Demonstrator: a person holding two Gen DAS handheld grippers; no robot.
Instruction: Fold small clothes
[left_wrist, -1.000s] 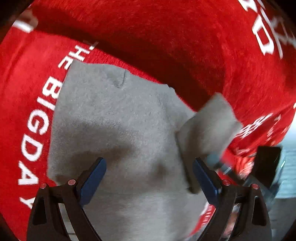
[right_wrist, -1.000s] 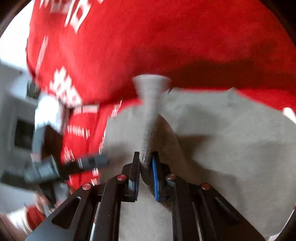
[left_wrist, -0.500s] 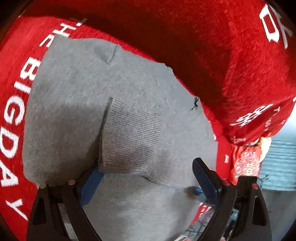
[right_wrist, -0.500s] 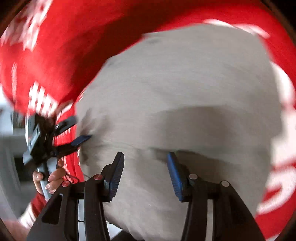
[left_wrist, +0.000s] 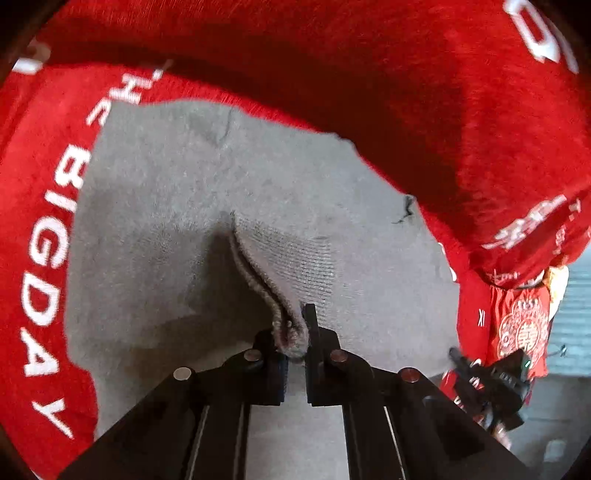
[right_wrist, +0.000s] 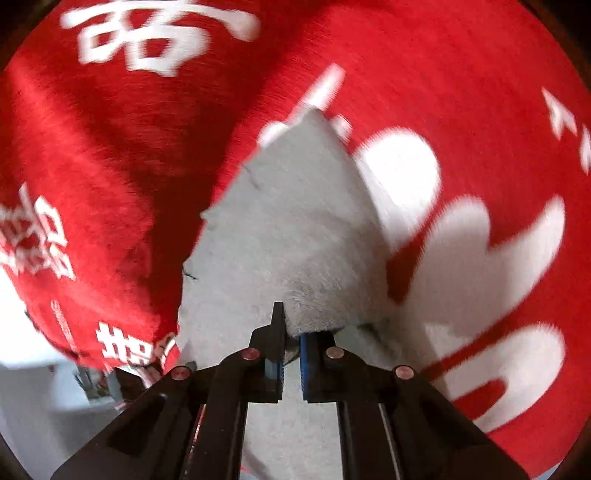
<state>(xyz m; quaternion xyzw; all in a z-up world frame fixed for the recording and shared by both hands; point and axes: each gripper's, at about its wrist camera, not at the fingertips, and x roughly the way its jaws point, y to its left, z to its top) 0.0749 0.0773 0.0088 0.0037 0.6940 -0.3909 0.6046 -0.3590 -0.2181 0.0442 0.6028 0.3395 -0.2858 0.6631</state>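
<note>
A small grey fleece garment (left_wrist: 177, 206) lies flat on a red cloth with white lettering (left_wrist: 406, 92). My left gripper (left_wrist: 295, 343) is shut on the garment's ribbed cuff (left_wrist: 295, 266), which stands up from the flat part. In the right wrist view the same grey garment (right_wrist: 280, 229) lies on the red cloth (right_wrist: 129, 129). My right gripper (right_wrist: 291, 343) is shut on a folded grey edge of it near its right side.
White print covers the red cloth (right_wrist: 461, 236) to the right of the garment. The cloth's edge hangs down at the lower left of the right wrist view (right_wrist: 122, 343). The other gripper (left_wrist: 491, 387) shows at the lower right of the left wrist view.
Both grippers were open half a second ago. Each has closed on the grey garment: the left on the ribbed cuff, the right on a folded edge.
</note>
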